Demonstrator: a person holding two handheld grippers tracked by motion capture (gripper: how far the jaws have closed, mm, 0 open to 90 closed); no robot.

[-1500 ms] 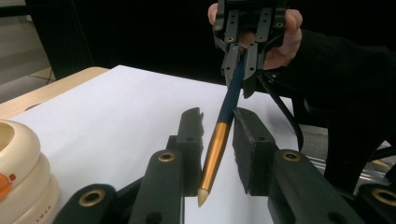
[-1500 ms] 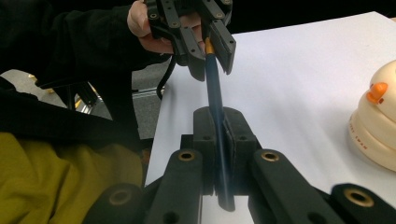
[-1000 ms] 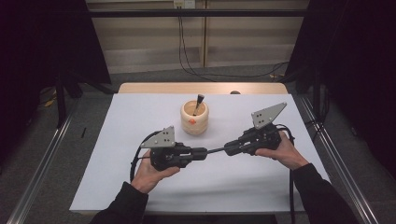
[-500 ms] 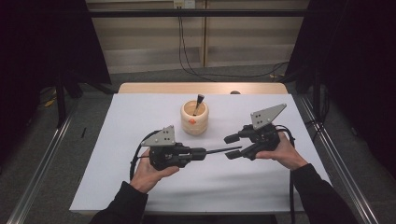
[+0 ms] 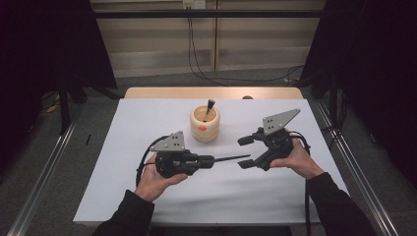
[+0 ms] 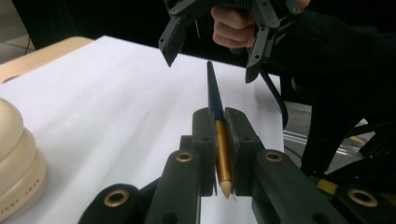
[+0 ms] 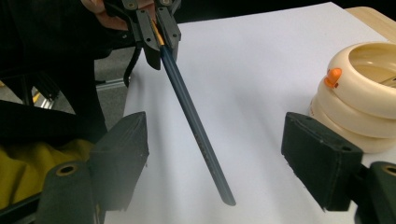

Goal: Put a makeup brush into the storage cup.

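Brush (image 5: 231, 158) clenched by its gold end in the left gripper (image 5: 209, 161), handle pointing to three o'clock between the just-opened jaws of the right gripper (image 5: 247, 152), apparently a hand-over.

cream holder (image 6: 18, 158) cut off at left edge, its lettering unreadable

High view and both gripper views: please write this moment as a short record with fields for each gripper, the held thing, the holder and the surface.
left gripper: shut on the thin dark-blue brush with a gold ferrule, held level
right gripper: open, jaws have just been opening, brush handle between them, not pressed
brush tip: points toward the right gripper
cream ringed wooden holder: upright, behind the grippers, one dark brush inside
surface: white sheet on the table
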